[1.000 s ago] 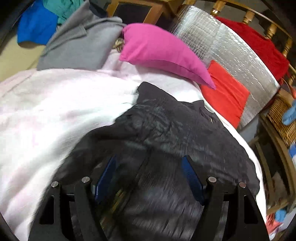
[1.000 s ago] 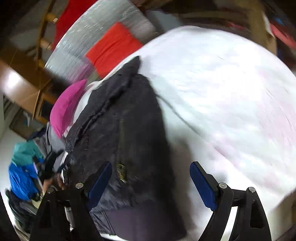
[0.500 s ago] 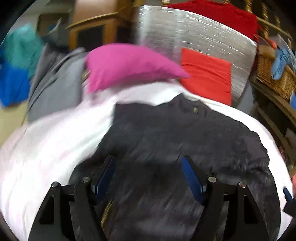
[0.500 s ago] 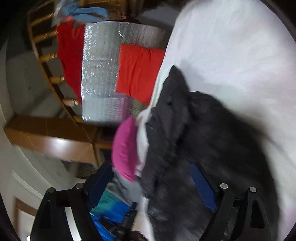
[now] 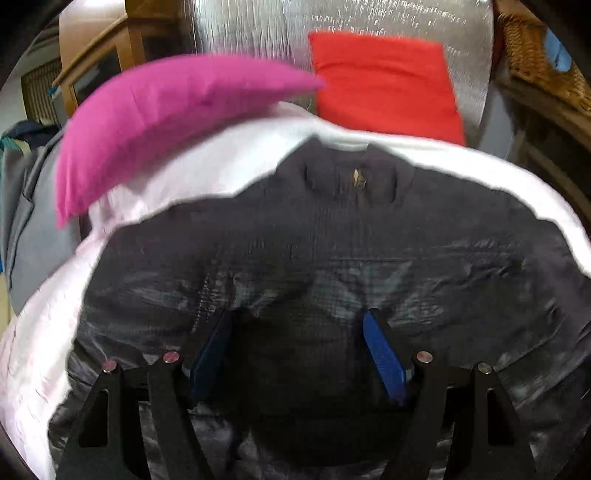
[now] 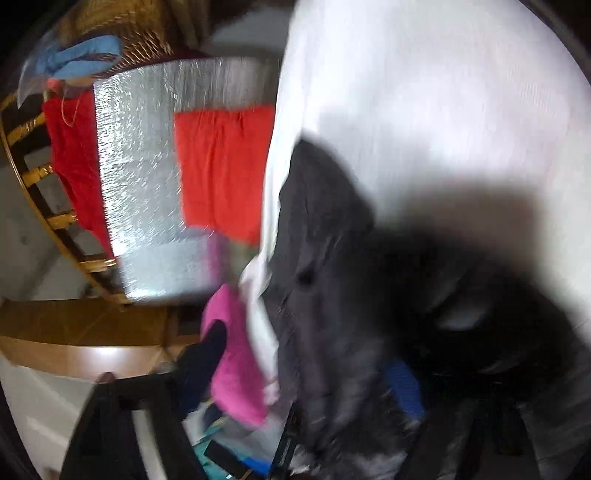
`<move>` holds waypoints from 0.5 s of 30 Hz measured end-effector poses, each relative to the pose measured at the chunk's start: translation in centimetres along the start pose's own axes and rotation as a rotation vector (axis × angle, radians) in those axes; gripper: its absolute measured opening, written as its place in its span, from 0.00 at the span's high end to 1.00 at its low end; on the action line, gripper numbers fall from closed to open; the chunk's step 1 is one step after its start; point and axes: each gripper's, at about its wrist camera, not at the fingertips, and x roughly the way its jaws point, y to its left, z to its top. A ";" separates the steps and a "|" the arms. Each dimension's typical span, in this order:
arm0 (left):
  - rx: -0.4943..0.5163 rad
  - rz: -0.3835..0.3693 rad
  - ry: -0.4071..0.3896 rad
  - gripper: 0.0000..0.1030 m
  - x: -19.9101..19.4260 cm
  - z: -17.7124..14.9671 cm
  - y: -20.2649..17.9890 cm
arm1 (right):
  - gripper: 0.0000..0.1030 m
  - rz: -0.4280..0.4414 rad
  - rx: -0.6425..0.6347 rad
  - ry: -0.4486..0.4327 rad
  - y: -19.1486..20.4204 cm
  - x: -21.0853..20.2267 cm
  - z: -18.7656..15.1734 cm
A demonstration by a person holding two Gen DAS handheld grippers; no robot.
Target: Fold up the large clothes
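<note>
A black zip-up jacket (image 5: 332, 251) lies spread on a white bed sheet (image 5: 229, 158), collar and zipper pull at the far side. My left gripper (image 5: 297, 325) is open just above the jacket's lower middle, blue pads apart, nothing between them. In the right wrist view the jacket (image 6: 325, 295) is blurred and fills the lower middle. My right gripper (image 6: 306, 354) is open, its right blue pad (image 6: 404, 387) against or partly under the dark fabric; whether it touches is unclear from the blur.
A pink pillow (image 5: 173, 118) lies at the head of the bed, a red cloth (image 5: 384, 81) on a silver foil panel (image 5: 258, 29) behind it. Grey clothing (image 5: 26, 229) lies at left. A wicker basket (image 5: 546, 62) stands at right.
Both grippers swung round toward the jacket. The left now faces the collar squarely and sits lower over the fabric. The right moved closer, the jacket now filling its lower view.
</note>
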 end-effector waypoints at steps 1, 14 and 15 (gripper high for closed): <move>0.002 0.006 -0.004 0.27 0.1 -0.1 0.1 | 0.71 -0.066 -0.060 -0.029 0.5 -0.7 0.4; 0.045 0.030 -0.005 0.26 0.6 -0.7 0.0 | 0.56 -0.339 -0.405 0.004 2.5 -3.9 1.7; 0.042 0.031 -0.013 0.26 0.6 -0.8 0.0 | 0.41 -0.341 -0.440 -0.020 3.3 -4.6 1.6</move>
